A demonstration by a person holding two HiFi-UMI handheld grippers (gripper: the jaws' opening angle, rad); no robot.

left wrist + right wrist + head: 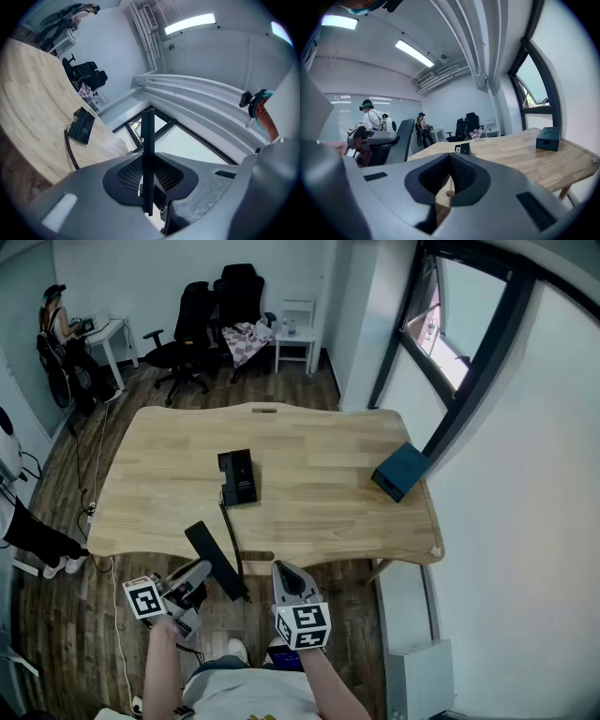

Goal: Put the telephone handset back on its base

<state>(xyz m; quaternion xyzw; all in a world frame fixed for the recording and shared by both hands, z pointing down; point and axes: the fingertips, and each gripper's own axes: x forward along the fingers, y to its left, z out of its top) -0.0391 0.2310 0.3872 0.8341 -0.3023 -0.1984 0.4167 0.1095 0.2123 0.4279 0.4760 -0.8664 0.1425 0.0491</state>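
My left claw (199, 575) pinches the flat black telephone handset (216, 561) short of the light wooden table (328, 502). My right claw (284, 577) is pressed together, empty. Next, I judge, the handset goes forward onto the black rectangular base (237, 476), lined up lengthwise.

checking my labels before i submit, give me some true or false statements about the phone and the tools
1. The handset lies on its base. False: the left tool is shut on it, off the near edge of the table.
2. A cord runs from the base toward the held handset. True.
3. The right tool grips the teal box. False: the box sits at the table's right edge, and the right tool holds nothing.
4. The base stands on the wooden table. True.
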